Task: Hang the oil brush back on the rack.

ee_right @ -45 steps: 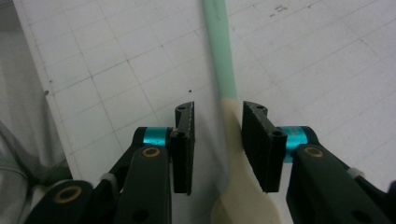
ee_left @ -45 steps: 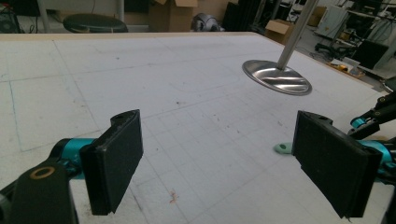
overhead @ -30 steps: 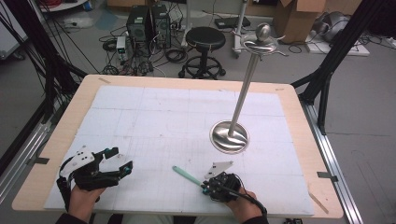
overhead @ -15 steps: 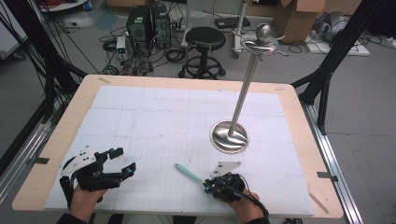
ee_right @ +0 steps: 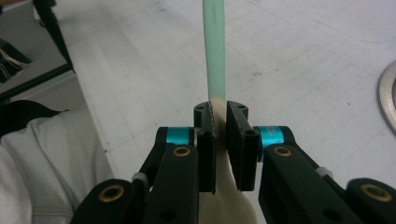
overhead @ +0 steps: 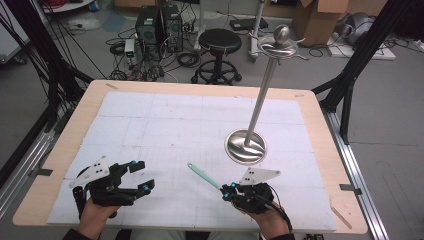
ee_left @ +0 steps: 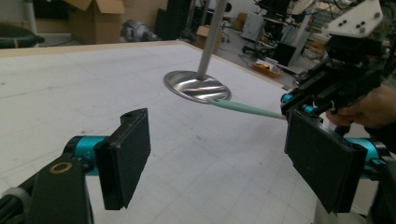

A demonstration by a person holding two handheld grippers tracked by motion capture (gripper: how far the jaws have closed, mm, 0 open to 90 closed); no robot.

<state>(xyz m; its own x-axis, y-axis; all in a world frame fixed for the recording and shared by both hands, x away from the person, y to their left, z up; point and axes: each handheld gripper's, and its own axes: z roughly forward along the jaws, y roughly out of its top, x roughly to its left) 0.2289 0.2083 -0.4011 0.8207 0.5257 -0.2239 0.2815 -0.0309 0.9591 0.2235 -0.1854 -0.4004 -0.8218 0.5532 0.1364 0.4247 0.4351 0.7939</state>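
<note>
Right tool (overhead: 226,190) is clamped on a slim utensil (overhead: 202,175) with a mint-green handle and a pale cream end: its jaws pinch the neck where green meets cream, and the handle juts out over the white surface (overhead: 165,125), angled away from the metal stand (overhead: 245,146) that rises just beyond it. Left tool (overhead: 141,176) stands well off on the far side of the utensil from that stand, its jaws wide apart with nothing between them, having just been closing a little.

Judging by its look, the utensil is light and probably silicone or plastic: the handle seems stiff enough to hold straight, while the cream end may flex. Smooth skin could slip under a loose pinch, so the neck is a fair hold; the free green handle offers a second place for the other tool.

No bowl, cup or tray is on the surface; the stand's dished base holds nothing.
</note>
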